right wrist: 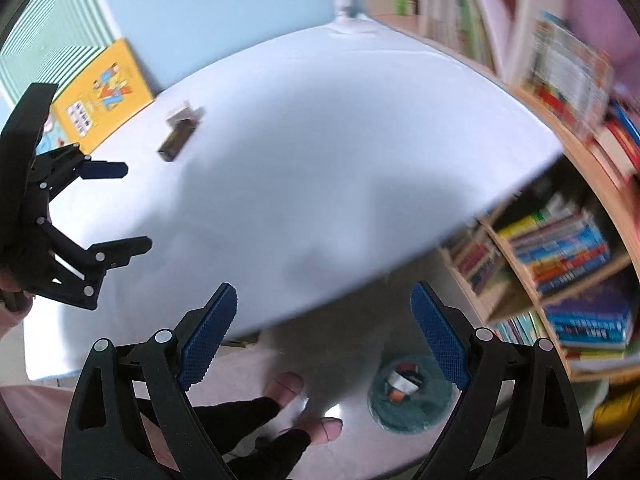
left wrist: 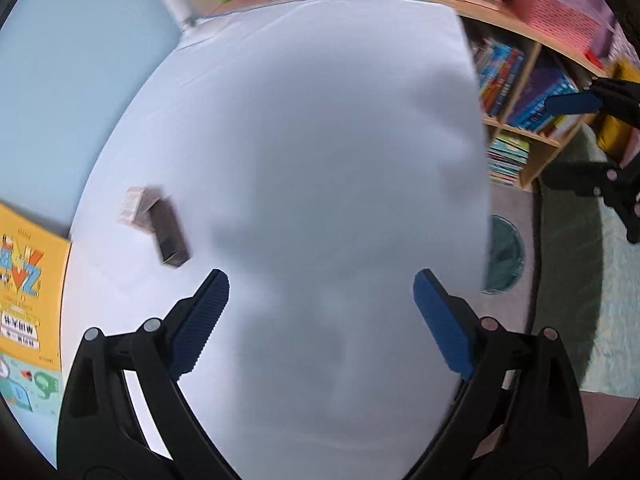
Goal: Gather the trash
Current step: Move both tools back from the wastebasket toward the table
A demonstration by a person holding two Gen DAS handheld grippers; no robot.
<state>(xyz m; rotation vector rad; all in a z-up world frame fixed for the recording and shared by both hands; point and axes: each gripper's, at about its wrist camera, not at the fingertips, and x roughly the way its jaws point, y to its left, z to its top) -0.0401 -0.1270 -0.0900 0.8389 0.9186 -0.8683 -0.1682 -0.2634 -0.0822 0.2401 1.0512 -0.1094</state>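
Here both hand-held grippers, left and right, gape empty over bare table edge.

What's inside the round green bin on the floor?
The round green bin holds a few scraps: something white and grey, with orange and dark bits. Blur hides what they are, and anything underneath is covered. The right gripper's blue finger hides part of the rim.

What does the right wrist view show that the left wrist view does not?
Only the right wrist view shows trash inside the round teal bin on the floor, and the person's feet. Only the left wrist view shows the grey-green rug. Both show the white-covered table, two small boxes, one pale, one dark, the yellow book, and both open grippers.
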